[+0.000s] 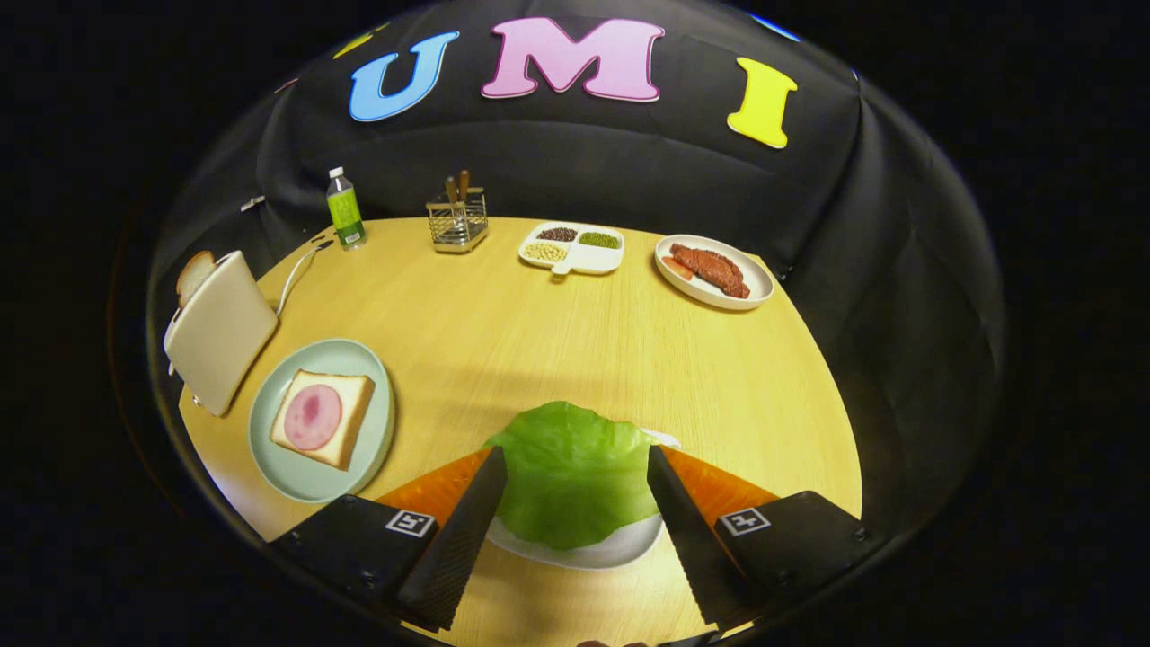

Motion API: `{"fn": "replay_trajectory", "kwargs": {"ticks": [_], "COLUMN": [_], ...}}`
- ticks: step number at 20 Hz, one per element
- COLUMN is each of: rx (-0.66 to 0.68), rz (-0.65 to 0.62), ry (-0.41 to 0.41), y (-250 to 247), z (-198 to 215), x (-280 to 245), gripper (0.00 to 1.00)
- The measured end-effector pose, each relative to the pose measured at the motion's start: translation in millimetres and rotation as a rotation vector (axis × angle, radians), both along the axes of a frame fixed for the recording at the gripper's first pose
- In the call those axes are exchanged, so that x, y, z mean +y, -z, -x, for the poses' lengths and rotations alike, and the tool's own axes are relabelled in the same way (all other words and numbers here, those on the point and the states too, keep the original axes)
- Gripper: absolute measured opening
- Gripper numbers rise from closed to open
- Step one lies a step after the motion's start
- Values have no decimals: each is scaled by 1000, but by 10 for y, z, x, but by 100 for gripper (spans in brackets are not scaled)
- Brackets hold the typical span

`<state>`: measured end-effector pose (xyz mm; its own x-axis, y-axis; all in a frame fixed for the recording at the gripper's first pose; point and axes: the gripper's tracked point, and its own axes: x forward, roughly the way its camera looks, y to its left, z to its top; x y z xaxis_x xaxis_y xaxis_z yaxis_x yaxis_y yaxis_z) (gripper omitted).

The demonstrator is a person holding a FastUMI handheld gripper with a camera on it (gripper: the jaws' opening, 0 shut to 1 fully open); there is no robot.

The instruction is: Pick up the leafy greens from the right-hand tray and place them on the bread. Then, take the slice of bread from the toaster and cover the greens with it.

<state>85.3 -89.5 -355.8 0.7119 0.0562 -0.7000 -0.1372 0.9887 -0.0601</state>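
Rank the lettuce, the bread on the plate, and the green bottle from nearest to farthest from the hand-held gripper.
1. Lettuce: between the open hand-held gripper's fingers.
2. Bread: ahead, left, on the plate.
3. Bottle: far left, by the wall.

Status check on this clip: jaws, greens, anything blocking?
Gripper jaws open, flanking the lettuce leaf on its white plate. Not gripped yet. Path to bread on green plate clear.

Light wooden table, black cloth wall behind, soft overhead light
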Motion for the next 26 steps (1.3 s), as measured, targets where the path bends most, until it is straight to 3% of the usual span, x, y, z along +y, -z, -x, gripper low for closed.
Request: {"fn": "replay_trajectory", "kwargs": {"ticks": [6, 13, 15, 16, 18, 19, 21, 24, 25, 26], "rx": [117, 129, 127, 122, 116, 115, 108, 121, 131, 139], "rz": [-45, -55, -54, -54, -47, -39, -33, -29, -36, -41], "ry": [43, 21, 15, 13, 14, 2, 5, -3, -3, -6], "y": [455, 501, 486, 468, 441, 437, 424, 433, 426, 413], "z": [-24, -42, -23, -29, -22, -11, -15, -3, -4, 4], "x": [-42, -15, -13, -3, 4, 14, 20, 77, 72, 79], "gripper": [99, 96, 76, 76, 46, 41, 20, 17, 7, 6]}}
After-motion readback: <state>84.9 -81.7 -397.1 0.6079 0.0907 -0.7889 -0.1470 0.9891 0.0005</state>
